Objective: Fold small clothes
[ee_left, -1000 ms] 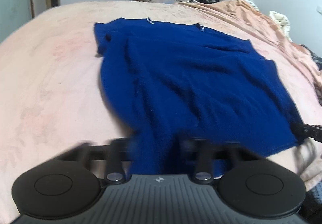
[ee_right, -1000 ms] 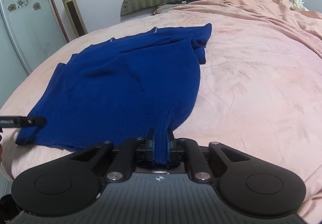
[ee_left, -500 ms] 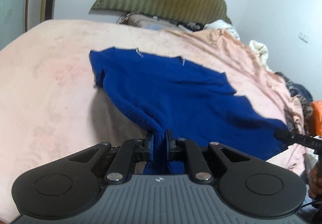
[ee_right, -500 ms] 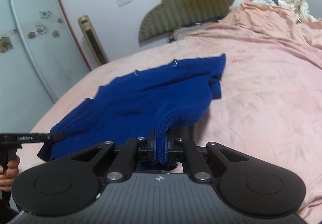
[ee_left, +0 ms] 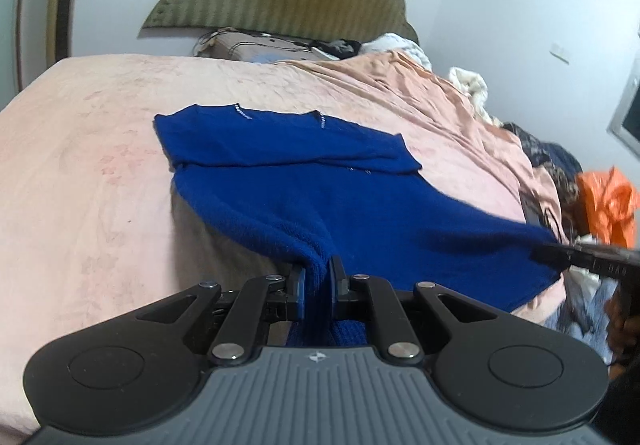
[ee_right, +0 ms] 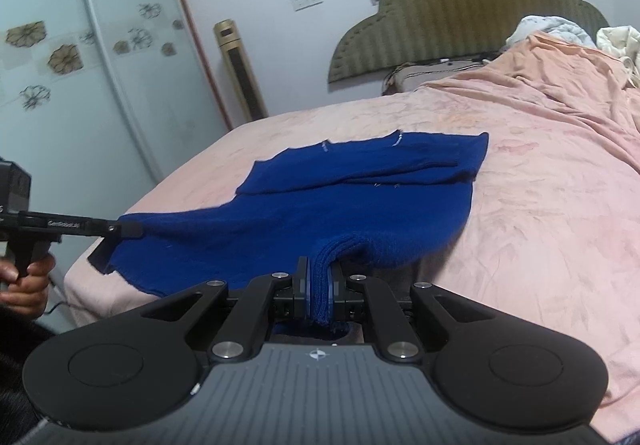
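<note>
Pink bed (ee_left: 80, 173): blue sweater (ee_left: 360, 205) lies across it. Left claw (ee_left: 316, 281) and right claw (ee_right: 319, 285) each clamp a hem corner, raised near the bed's front edge.

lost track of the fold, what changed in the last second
Both claws, left claw and right claw, lifted the near hem of the dark blue knitted sweater off the pink bedsheet, toward the collar. Each claw stays shut on it; the collar end still lies flat.
</note>
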`<state>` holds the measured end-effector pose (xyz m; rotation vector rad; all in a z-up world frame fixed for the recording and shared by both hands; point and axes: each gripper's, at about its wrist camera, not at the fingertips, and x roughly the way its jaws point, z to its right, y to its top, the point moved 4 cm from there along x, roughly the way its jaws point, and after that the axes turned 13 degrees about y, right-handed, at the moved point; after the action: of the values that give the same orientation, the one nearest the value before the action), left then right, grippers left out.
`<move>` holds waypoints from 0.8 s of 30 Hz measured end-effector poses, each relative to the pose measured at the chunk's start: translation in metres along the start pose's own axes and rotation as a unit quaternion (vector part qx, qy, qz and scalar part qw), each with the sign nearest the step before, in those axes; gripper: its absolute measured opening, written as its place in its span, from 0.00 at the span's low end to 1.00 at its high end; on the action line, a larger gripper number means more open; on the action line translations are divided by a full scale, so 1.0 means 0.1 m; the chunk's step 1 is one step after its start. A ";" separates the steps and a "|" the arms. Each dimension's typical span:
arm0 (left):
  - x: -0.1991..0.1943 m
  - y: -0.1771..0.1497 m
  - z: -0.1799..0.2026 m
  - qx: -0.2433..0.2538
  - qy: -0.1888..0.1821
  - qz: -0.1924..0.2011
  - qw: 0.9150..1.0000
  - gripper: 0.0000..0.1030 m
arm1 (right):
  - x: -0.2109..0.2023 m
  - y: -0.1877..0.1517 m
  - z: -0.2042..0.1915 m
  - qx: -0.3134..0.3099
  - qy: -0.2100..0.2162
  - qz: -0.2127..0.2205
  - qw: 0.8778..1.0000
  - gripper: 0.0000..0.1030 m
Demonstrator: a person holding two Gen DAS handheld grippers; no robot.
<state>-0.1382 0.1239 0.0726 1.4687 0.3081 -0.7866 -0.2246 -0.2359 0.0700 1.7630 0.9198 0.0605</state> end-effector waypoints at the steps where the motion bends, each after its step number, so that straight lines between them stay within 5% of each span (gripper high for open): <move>1: 0.02 -0.01 0.00 0.002 -0.001 -0.002 1.000 0.10 | -0.02 -0.01 -0.01 0.001 0.001 -0.001 1.000 0.11; 10: 0.15 0.19 -0.08 -0.040 -0.003 -0.005 0.999 0.11 | 0.07 0.03 0.24 0.050 0.012 0.018 0.999 0.11; 24: 0.54 1.07 -0.07 -0.061 0.023 0.052 0.997 0.11 | 0.49 0.70 0.82 0.132 0.024 0.127 0.983 0.11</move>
<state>-0.0294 0.1066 0.1197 1.3788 0.3065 -0.6410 -0.1142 -0.2784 0.0753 2.1292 0.7576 0.1519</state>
